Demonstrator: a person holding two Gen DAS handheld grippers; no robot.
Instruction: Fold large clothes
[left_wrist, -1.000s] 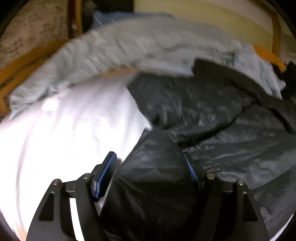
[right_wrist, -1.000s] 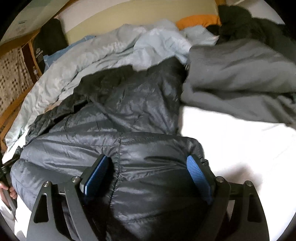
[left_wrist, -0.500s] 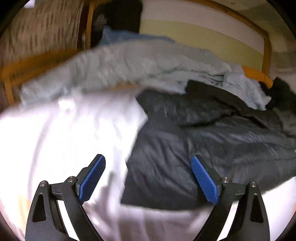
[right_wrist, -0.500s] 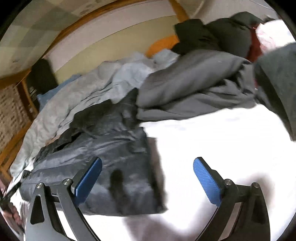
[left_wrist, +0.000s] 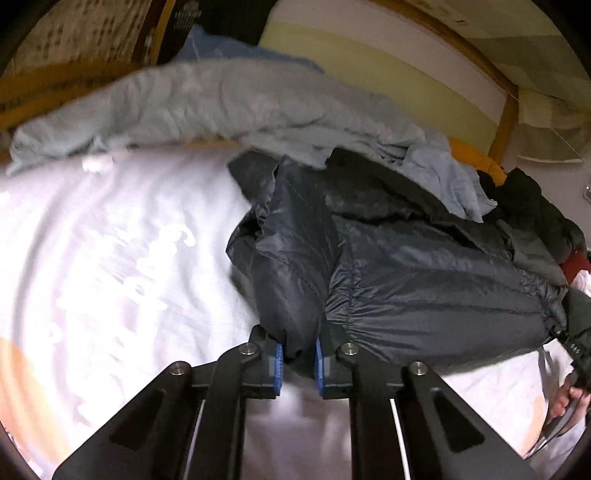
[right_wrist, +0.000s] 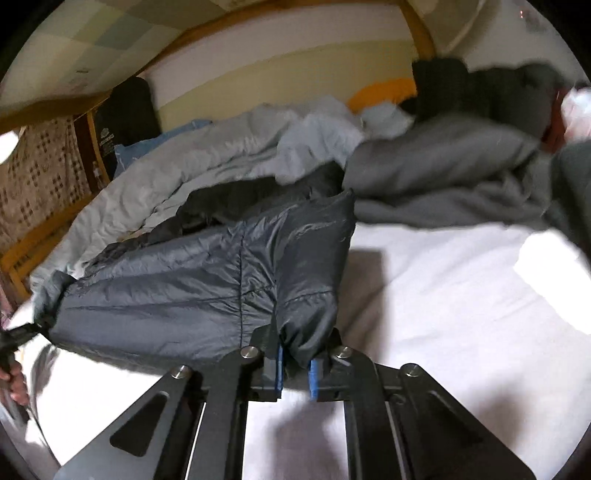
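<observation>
A dark grey puffer jacket (left_wrist: 424, 288) lies across the white bed sheet (left_wrist: 110, 258). My left gripper (left_wrist: 298, 354) is closing its jaws on the jacket's near left corner, and the blue pads pinch a bunched fold of fabric. In the right wrist view the same jacket (right_wrist: 177, 295) stretches away to the left. My right gripper (right_wrist: 295, 360) is closing on its near right corner, with fabric squeezed between the pads. Both corners are raised a little off the sheet. A hand (left_wrist: 565, 402) shows at the right edge of the left wrist view.
A crumpled pale blue quilt (left_wrist: 221, 99) lies behind the jacket. A grey garment (right_wrist: 443, 177) and dark clothes (right_wrist: 461, 85) are heaped at the back right. An orange pillow (right_wrist: 384, 92) and the wooden bed frame (left_wrist: 504, 122) border the far side. White sheet (right_wrist: 443, 295) spreads to the right.
Half a second ago both grippers stood wide open near the jacket's front edge. Now each has shut on a corner, and the front edge is gathered and lifted.
</observation>
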